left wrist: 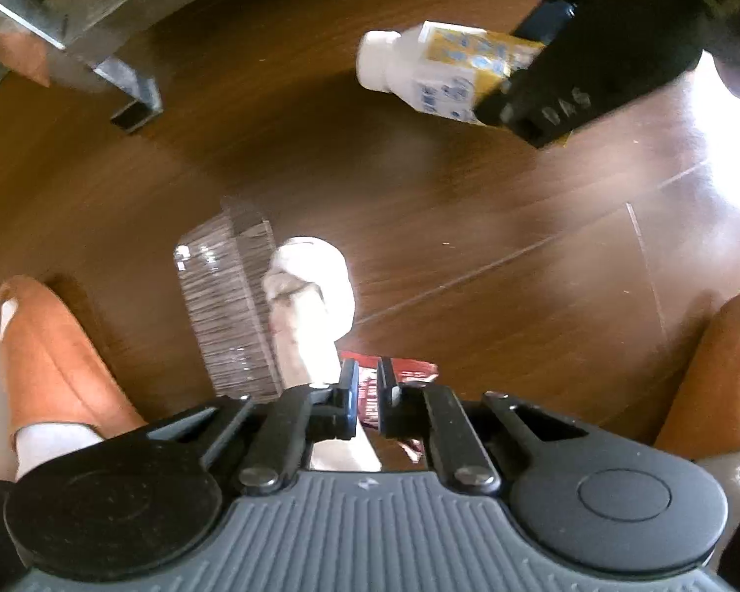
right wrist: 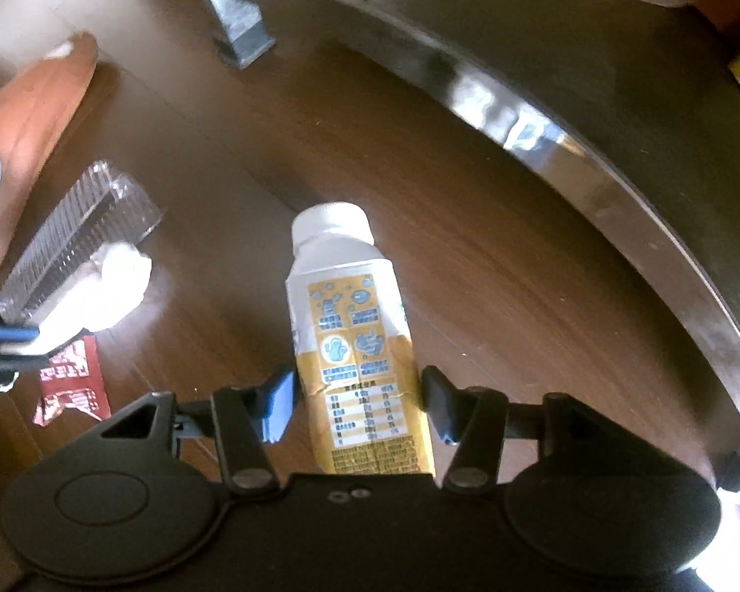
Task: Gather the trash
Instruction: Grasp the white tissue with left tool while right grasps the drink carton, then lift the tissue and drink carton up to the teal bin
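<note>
A white-capped yellow drink carton [right wrist: 355, 340] lies between the fingers of my right gripper [right wrist: 357, 399], which is shut on its lower body just above the wood floor; it also shows in the left wrist view [left wrist: 444, 74] with the right gripper [left wrist: 533, 108] on it. My left gripper [left wrist: 367, 399] is nearly shut around a red snack wrapper [left wrist: 409, 370], with a crumpled white tissue [left wrist: 311, 291] and a clear plastic tray [left wrist: 232, 306] just beyond. In the right wrist view the wrapper [right wrist: 74, 385], tissue [right wrist: 103, 291] and tray [right wrist: 74, 241] lie at left.
A metal table leg [left wrist: 133, 103] and frame stand at the far left; its curved metal rim [right wrist: 592, 182] arcs across the right. Orange slippers [left wrist: 49, 360] flank the left gripper. Sunlight glares on the floor [left wrist: 725, 163] at right.
</note>
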`<move>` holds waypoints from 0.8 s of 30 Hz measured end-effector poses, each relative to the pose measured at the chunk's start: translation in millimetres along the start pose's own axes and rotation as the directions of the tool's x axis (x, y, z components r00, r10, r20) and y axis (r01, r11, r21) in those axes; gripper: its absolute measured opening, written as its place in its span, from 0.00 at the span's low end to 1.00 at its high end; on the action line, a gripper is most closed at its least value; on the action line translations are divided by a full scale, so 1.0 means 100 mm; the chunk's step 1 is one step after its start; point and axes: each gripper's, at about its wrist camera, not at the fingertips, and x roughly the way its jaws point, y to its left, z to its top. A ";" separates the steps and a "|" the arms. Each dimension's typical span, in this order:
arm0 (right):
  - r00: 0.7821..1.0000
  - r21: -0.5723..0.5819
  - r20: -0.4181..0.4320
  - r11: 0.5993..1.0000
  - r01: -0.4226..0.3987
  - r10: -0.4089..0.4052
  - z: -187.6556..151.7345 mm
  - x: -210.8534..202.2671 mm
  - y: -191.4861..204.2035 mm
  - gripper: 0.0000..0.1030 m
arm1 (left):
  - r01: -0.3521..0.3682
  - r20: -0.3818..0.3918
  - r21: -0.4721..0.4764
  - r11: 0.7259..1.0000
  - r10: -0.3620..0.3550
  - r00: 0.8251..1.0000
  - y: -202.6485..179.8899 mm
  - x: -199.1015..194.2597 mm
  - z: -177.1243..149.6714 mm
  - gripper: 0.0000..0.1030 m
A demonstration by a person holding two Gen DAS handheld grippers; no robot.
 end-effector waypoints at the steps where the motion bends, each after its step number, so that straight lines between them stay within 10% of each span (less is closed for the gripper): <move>1: 1.000 0.011 0.003 1.000 -0.012 0.012 0.01 -0.01 0.01 0.51 | -0.013 0.009 0.007 1.000 0.013 1.000 -0.02 -0.01 0.01 0.06; 8: 1.000 0.040 0.006 0.999 -0.030 0.029 -0.01 -0.04 -0.03 0.51 | -0.040 0.066 0.049 0.998 0.036 0.997 -0.06 -0.04 0.18 0.09; 11: 0.999 0.047 0.009 0.998 -0.041 0.041 -0.01 -0.02 -0.03 0.51 | -0.049 0.072 0.078 0.996 0.043 0.996 -0.07 0.03 0.19 0.34; 13: 0.999 0.054 0.011 0.997 -0.047 0.046 0.00 0.00 -0.03 0.51 | -0.051 0.091 0.079 0.996 0.044 0.995 -0.06 0.07 0.20 0.70; 24: 0.999 0.082 -0.003 0.995 -0.054 0.054 -0.08 0.07 -0.06 0.50 | -0.083 0.157 0.168 0.982 0.057 0.986 -0.18 0.24 0.37 0.71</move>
